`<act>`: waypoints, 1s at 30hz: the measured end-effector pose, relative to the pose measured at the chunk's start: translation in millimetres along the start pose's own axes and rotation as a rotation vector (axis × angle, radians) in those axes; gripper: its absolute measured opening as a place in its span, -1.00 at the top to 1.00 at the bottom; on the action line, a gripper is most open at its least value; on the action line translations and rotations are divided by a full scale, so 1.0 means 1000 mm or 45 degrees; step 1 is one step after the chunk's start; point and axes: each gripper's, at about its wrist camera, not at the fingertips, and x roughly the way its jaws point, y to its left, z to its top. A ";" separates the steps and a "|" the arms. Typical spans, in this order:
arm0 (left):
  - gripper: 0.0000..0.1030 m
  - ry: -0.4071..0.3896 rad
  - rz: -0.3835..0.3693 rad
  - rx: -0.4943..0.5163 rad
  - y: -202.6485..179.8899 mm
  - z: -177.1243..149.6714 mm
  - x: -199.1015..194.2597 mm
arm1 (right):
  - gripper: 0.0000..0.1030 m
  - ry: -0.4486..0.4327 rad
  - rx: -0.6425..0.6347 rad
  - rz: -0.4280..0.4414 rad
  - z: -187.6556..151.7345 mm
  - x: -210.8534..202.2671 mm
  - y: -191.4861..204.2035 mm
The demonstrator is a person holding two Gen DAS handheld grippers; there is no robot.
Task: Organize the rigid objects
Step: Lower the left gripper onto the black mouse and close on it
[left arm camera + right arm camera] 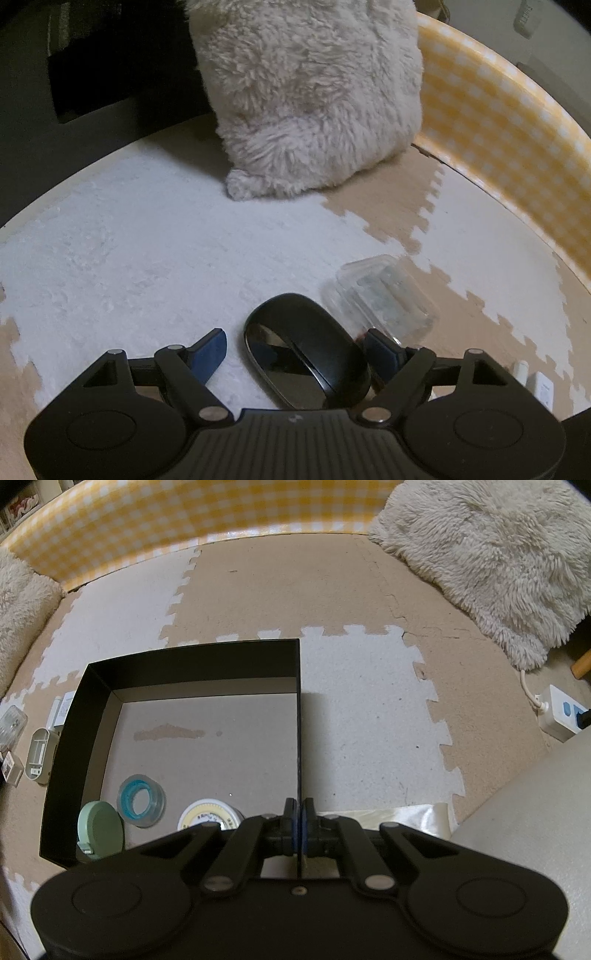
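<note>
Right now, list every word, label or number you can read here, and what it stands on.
No text can be read.
Round tin in the black box: print on its lid, too blurred.
Small white box on the floor mat: faint marks, too small.
Black mouse: no marking.

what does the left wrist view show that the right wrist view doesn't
Only the left wrist view shows the black mouse between the left gripper fingers; whether the pads touch it is unclear.

Only the right wrist view shows the black box holding a green lid and a blue-ringed jar, with the right gripper shut on its wall, plus a power strip.

Both show the puzzle mat, the yellow checked border and the clear plastic case.
</note>
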 end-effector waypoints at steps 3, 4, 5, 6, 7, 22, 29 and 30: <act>-0.39 0.001 -0.008 -0.007 -0.001 0.000 -0.002 | 0.95 0.001 0.000 0.000 0.001 0.000 -0.001; -0.39 0.004 0.003 -0.013 -0.002 0.000 -0.003 | 0.95 0.001 0.001 0.002 0.000 0.000 -0.001; -0.39 0.007 0.011 -0.024 -0.002 0.000 -0.004 | 0.95 0.000 0.001 0.002 0.001 0.000 0.000; -0.39 0.010 0.011 -0.039 -0.001 -0.001 -0.005 | 0.95 0.000 0.003 0.004 0.000 0.000 -0.001; -0.38 0.012 0.010 -0.053 0.000 -0.002 -0.005 | 0.95 0.000 0.005 0.006 0.001 0.000 -0.001; -0.23 -0.088 -0.099 0.078 -0.022 0.002 -0.033 | 0.95 0.007 0.004 0.000 0.001 0.001 -0.002; -0.19 -0.104 -0.185 0.100 -0.030 0.005 -0.046 | 0.95 0.007 0.006 0.001 0.002 0.002 -0.001; -0.19 -0.101 -0.192 0.096 -0.030 0.005 -0.046 | 0.95 0.007 0.007 0.001 0.001 0.002 -0.001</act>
